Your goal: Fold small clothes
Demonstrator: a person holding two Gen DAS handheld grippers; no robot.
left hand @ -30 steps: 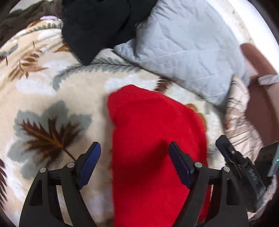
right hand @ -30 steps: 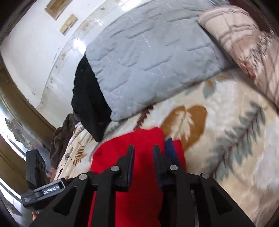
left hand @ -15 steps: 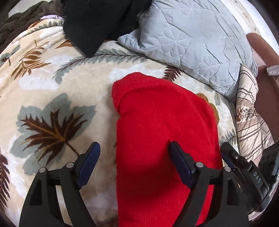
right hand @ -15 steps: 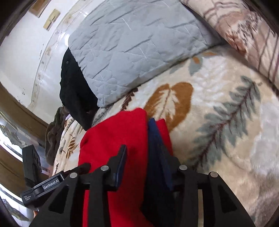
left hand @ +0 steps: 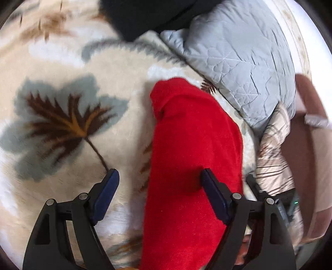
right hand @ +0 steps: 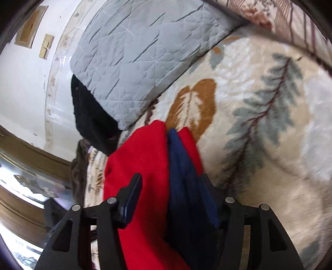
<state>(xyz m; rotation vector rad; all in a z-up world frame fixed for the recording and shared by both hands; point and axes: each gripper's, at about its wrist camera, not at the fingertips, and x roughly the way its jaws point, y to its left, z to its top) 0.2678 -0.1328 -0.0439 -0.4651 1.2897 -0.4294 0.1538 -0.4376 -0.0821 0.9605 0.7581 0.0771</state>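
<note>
A red knit garment (left hand: 193,149) lies folded into a long strip on the leaf-patterned blanket (left hand: 68,116). My left gripper (left hand: 159,176) is open above its near left edge, with the right finger over the red cloth and the left finger over the blanket. In the right wrist view the red garment (right hand: 145,162) and a dark blue layer (right hand: 182,166) run between the fingers of my right gripper (right hand: 170,182), which is open with the cloth loose between its pads.
A grey quilted pillow (left hand: 238,52) lies behind the garment, also in the right wrist view (right hand: 132,52). A black garment (left hand: 145,18) lies at the back. A striped beige pillow (left hand: 274,149) and a brown headboard (left hand: 311,157) are to the right.
My right gripper has opened from nearly shut, letting go of the red and blue cloth. My left gripper stayed open and shifted a little over the garment.
</note>
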